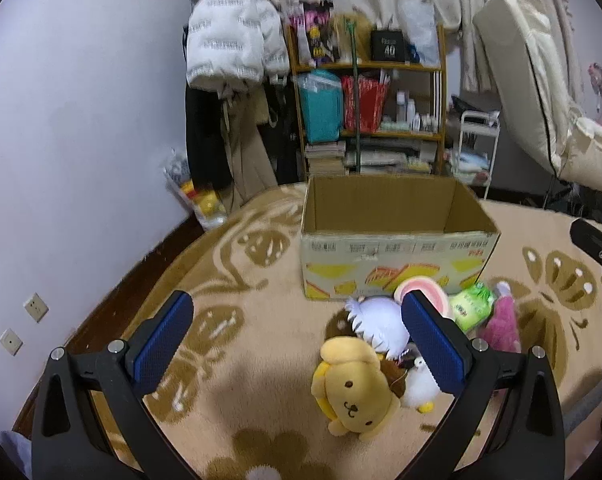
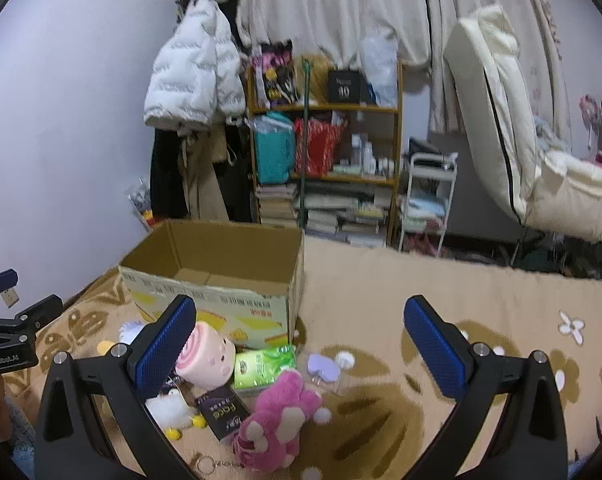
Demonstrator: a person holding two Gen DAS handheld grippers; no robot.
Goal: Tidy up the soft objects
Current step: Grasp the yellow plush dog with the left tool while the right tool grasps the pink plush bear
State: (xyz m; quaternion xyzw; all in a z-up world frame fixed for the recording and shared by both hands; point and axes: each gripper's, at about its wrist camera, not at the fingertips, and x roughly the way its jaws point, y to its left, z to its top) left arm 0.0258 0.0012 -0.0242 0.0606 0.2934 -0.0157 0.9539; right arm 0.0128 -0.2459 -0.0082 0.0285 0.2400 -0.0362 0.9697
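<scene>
While both grippers are held above a beige patterned carpet (image 1: 261, 332), nothing is gripped by either. The left gripper (image 1: 297, 336) is seen with its blue-padded fingers (image 1: 163, 344) spread wide apart and empty, and the right gripper (image 2: 299, 338) is likewise seen with its fingers (image 2: 431, 350) wide apart and empty.

An open cardboard box (image 1: 393, 236) is set upright on the carpet, and no soft object can be made out inside it. The soft objects are gathered on the carpet just in front of the box. A yellow dog plush (image 1: 355, 394) is laid nearest the left wrist camera, with a small white duck plush (image 1: 419, 388) touching its side. A white-and-lavender plush (image 1: 377, 322) is placed behind the dog. A pink swirl-roll plush (image 2: 211, 362) is propped near the box front, and a green tissue pack (image 2: 265, 364) is laid just beside it. A dark pack marked "Face" (image 2: 221, 410) is set between the duck and a pink bear plush (image 2: 273, 424), which is sprawled nearest the right wrist camera. A small lavender heart-shaped item (image 2: 323, 366) is placed near the bear. A keyring (image 2: 205, 465) is seen at the bear's lower edge.

Behind the box, a wooden shelf (image 1: 365, 66) is crowded with bags and books.
</scene>
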